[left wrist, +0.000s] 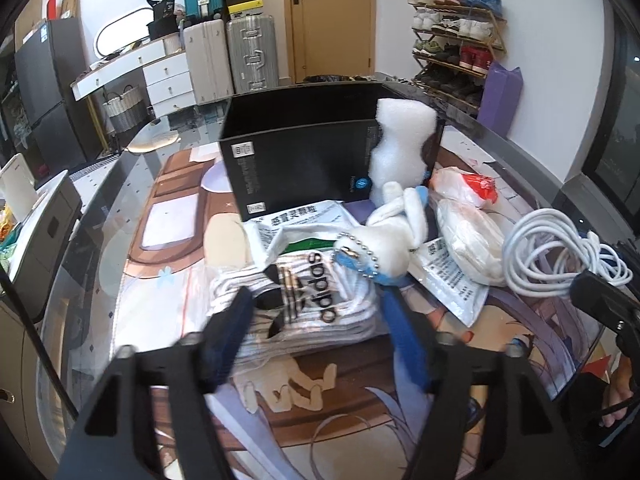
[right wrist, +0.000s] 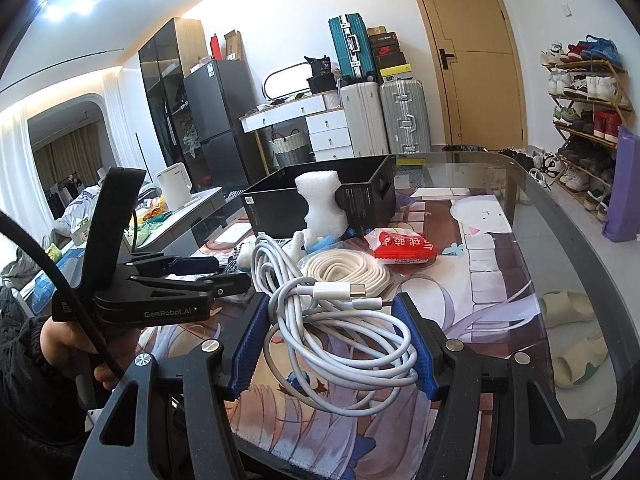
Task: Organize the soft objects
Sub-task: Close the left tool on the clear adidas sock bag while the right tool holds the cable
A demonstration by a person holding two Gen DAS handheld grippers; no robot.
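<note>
Socks [left wrist: 304, 300] in that crinkly pack are light and slippery; your left gripper [left wrist: 320, 320] straddles them, jaws open, so pinch mid-bundle. Right gripper [right wrist: 332, 344] already clamps the floppy cable [right wrist: 340, 336].

White walls, a tan door [left wrist: 331, 20], suitcases [left wrist: 251, 56] and a shoe rack [left wrist: 456, 44].

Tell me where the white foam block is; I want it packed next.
The white foam block leans against the near right corner of the black box, behind the plush toy; the right wrist view shows it beyond the white cable.
</note>
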